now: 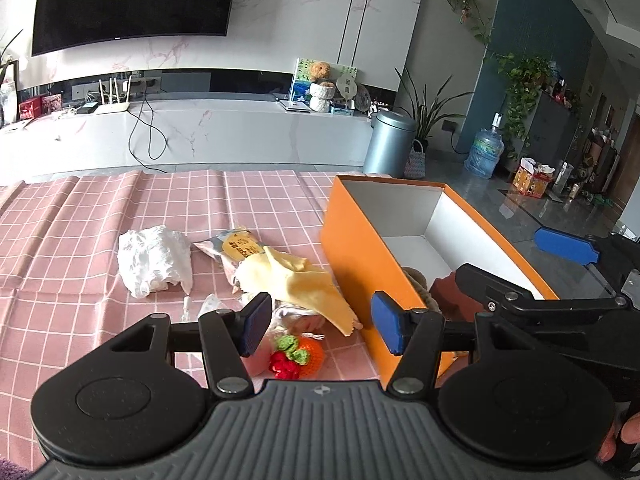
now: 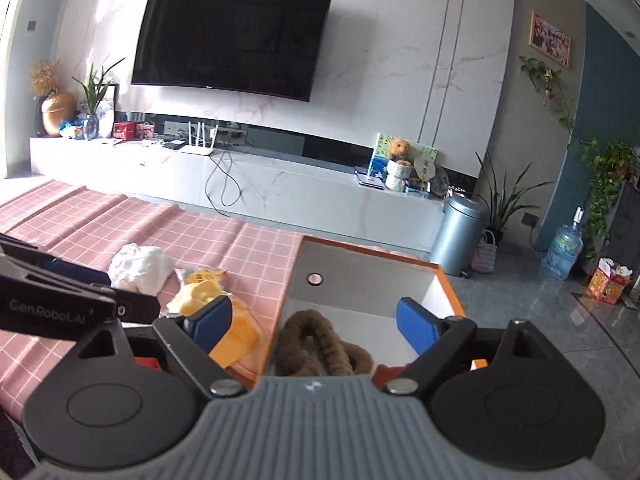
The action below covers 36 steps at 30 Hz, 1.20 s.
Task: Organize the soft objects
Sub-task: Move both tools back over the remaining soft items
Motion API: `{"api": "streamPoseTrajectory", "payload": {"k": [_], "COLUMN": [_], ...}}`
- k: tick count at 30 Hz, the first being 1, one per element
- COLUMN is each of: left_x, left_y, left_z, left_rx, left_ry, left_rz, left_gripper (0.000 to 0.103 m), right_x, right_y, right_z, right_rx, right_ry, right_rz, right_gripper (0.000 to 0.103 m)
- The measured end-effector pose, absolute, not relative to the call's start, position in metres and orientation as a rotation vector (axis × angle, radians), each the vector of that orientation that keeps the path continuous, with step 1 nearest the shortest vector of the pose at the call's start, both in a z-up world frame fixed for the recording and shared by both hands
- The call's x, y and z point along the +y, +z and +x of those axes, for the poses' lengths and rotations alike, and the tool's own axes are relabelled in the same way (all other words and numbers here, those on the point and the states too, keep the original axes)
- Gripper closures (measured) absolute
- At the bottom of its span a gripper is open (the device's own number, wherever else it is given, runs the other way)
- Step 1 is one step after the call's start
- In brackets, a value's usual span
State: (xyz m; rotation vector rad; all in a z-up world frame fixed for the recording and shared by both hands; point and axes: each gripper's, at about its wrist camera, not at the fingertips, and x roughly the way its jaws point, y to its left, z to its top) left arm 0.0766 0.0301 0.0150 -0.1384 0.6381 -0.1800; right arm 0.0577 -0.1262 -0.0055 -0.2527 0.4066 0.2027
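An orange box (image 1: 360, 256) with a white inside stands open on a table covered by a pink checked cloth (image 1: 80, 240), and beside its left wall lies a loose heap of soft things. Farthest left in the heap is a crumpled white bag (image 1: 154, 260); next to it a small packet with a yellow label (image 1: 236, 246), and over that packet's near end a yellow cloth (image 1: 304, 284) drapes toward the box, its edge close against the orange wall. Nearer the camera sit a knitted strawberry (image 1: 285, 367) and a knitted orange (image 1: 313, 354), touching each other, with something pale and pink partly hidden behind the left finger. The left gripper (image 1: 320, 324) hangs over this near end of the heap with its blue pads apart and nothing pressed between them; its right finger stands in front of the box's near corner. The right gripper (image 2: 316, 322) is above the box, jaws spread wide and empty, one pad over the yellow cloth outside the wall, the other over the box's inside. A brown fuzzy loop (image 2: 320, 350) lies on the box's floor at the near end, and a dark red thing shows just beside it, too hidden to name
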Motion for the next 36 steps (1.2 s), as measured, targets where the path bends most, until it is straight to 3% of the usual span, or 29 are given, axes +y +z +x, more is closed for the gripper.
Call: {"api": "streamPoseTrajectory", "payload": {"k": [6, 14, 18, 22, 26, 28, 36], "left_x": [0.049, 0.074, 0.083, 0.094, 0.101, 0.099, 0.1], "left_y": [-0.002, -0.026, -0.039, -0.05, -0.052, -0.049, -0.051], "left_z": [0.06, 0.056, 0.057, 0.061, 0.064, 0.068, 0.098], "left_rx": [0.584, 0.664, 0.709, 0.768, 0.74, 0.711, 0.737], "left_ry": [-0.13, -0.081, -0.064, -0.114, -0.148, -0.175, -0.189], "left_rz": [-0.138, -0.149, -0.134, -0.191, -0.242, -0.237, -0.226], "left_gripper": [0.035, 0.036, 0.046, 0.06, 0.06, 0.048, 0.045], "right_x": [-0.108, -0.078, -0.068, -0.061, -0.055, -0.05, -0.044], "right_y": [-0.02, -0.038, -0.047, -0.055, -0.059, -0.06, -0.059], "right_z": [0.047, 0.042, 0.047, 0.058, 0.073, 0.08, 0.131], "right_rx": [0.389, 0.419, 0.462, 0.507, 0.542, 0.545, 0.636], "right_ry": [0.237, 0.336, 0.37, 0.387, 0.412, 0.423, 0.483], "right_rz": [-0.284, -0.379, -0.389, -0.393, -0.396, -0.414, -0.367], "right_gripper": [0.014, 0.014, 0.018, 0.03, 0.042, 0.045, 0.046]}}
